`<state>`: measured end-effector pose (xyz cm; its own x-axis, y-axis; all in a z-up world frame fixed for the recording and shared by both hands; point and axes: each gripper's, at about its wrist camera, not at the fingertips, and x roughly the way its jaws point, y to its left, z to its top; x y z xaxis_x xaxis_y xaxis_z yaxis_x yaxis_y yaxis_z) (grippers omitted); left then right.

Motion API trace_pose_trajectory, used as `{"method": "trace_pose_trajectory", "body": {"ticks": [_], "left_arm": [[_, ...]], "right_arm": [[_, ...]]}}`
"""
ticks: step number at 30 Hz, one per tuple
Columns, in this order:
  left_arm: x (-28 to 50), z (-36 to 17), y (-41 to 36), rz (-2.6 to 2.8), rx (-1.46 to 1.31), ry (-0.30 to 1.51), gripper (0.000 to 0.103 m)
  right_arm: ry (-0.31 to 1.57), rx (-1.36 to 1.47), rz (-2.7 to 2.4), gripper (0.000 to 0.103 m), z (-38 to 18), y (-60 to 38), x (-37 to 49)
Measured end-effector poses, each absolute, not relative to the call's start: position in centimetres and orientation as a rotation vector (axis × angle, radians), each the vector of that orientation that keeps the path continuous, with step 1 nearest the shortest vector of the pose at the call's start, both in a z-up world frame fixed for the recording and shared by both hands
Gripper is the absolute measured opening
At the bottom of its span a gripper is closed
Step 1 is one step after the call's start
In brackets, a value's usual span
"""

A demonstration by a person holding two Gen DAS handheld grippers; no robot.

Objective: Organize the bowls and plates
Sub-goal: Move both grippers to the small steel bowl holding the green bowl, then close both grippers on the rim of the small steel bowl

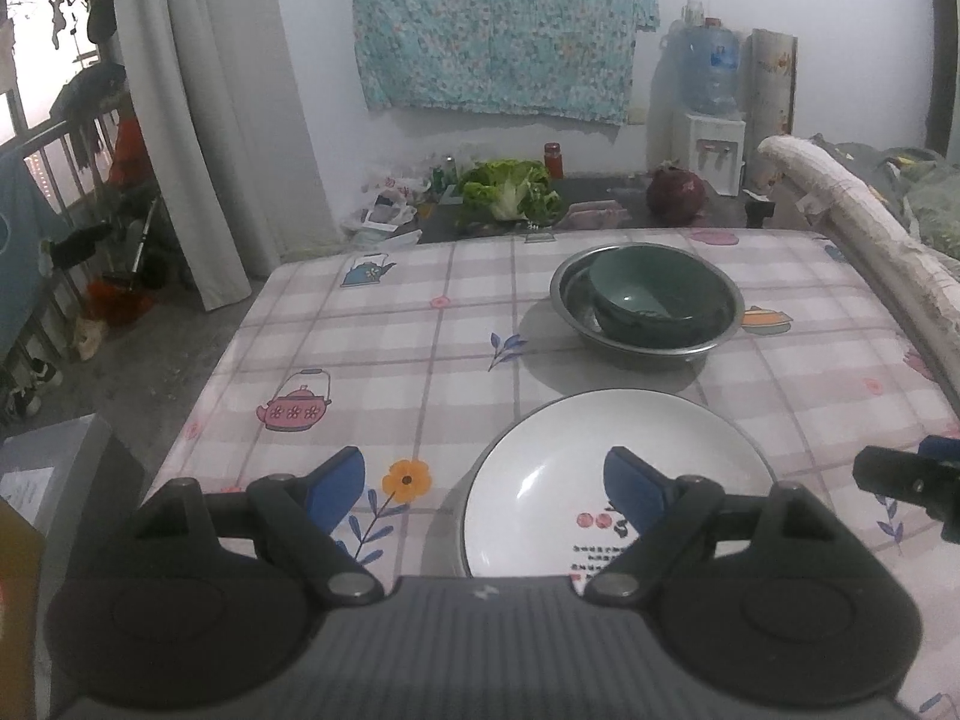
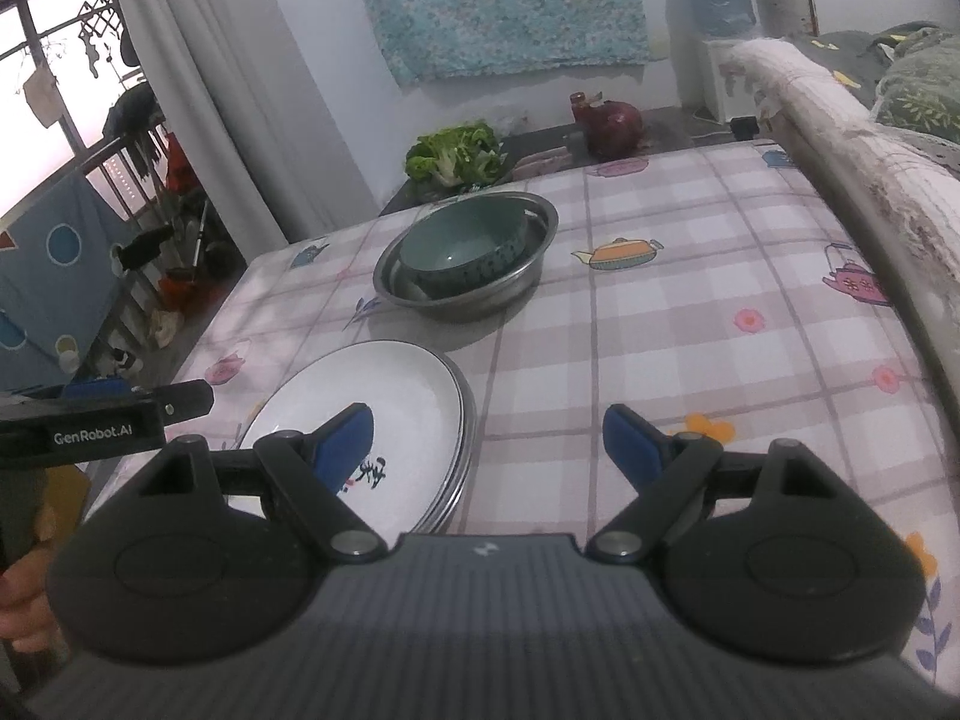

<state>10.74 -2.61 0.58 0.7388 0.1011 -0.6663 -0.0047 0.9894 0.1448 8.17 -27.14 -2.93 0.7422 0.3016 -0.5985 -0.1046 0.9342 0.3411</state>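
A stack of white plates [image 1: 570, 474] with a red and black print lies near the table's front edge; it also shows in the right wrist view [image 2: 384, 414]. Behind it a green bowl [image 1: 645, 297] sits inside a steel bowl [image 1: 648, 345], also seen in the right wrist view as the green bowl [image 2: 462, 249] in the steel bowl [image 2: 474, 300]. My left gripper [image 1: 483, 480] is open and empty, over the plates' left edge. My right gripper [image 2: 489, 435] is open and empty, just right of the plates. The left gripper [image 2: 108, 414] shows at the left.
The table has a checked cloth with teapot prints [image 1: 390, 348]. Behind it a low dark stand holds lettuce [image 1: 510, 189], a red cabbage [image 1: 675, 192] and jars. A padded bed rail [image 1: 864, 222] runs along the right. A water dispenser [image 1: 708, 120] stands at the wall.
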Motion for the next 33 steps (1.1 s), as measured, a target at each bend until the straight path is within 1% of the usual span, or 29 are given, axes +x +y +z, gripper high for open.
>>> {"method": "trace_pose_trajectory", "body": {"ticks": [10,14,17,19,21,22,23,24,25,26,27,28,31,33], "left_arm": [[13.9,-0.5,-2.2,0.042,0.147,0.758,0.088],[16.4,-0.6,-0.9,-0.018,0.074,0.792,0.088],[18.7,-0.4,-0.2,-0.058,0.045,0.783,0.088],[20.6,-0.3,0.3,-0.101,0.011,0.789,0.086],[22.6,-0.4,0.7,-0.139,-0.021,0.795,0.081],[23.6,-0.5,0.8,-0.146,-0.026,0.794,0.074],[24.6,-0.7,0.8,-0.148,-0.022,0.793,0.066],[25.6,-1.0,0.7,-0.149,-0.015,0.798,0.061],[26.5,-1.3,0.5,-0.156,-0.012,0.807,0.059],[27.4,-1.7,0.4,-0.169,-0.012,0.819,0.054],[28.2,-2.1,0.2,-0.185,-0.012,0.834,0.052],[28.9,-2.5,0.0,-0.192,-0.011,0.846,0.051],[30.8,-3.7,-0.3,-0.212,-0.019,0.907,0.036],[31.6,-4.4,-0.4,-0.226,-0.037,0.935,0.035]], "right_arm": [[0.736,0.281,0.244,0.084,-3.5,-26.5,11.9],[0.753,0.310,0.251,0.084,-3.4,-27.4,14.3],[0.761,0.338,0.232,0.083,-3.0,-28.4,16.7],[0.765,0.338,0.212,0.083,-2.7,-29.0,18.4],[0.759,0.314,0.197,0.082,-2.5,-29.3,20.3],[0.756,0.294,0.195,0.080,-2.4,-29.3,21.2],[0.756,0.279,0.192,0.075,-2.6,-29.3,22.2],[0.763,0.271,0.186,0.072,-2.8,-29.4,23.4],[0.772,0.272,0.181,0.066,-3.1,-29.5,24.4],[0.781,0.277,0.180,0.060,-3.5,-29.6,25.4],[0.787,0.286,0.180,0.057,-3.9,-29.7,26.3],[0.793,0.290,0.181,0.054,-4.2,-29.7,27.1],[0.811,0.293,0.182,0.048,-5.1,-29.4,29.2],[0.817,0.292,0.193,0.046,-5.6,-29.0,30.0]]}}
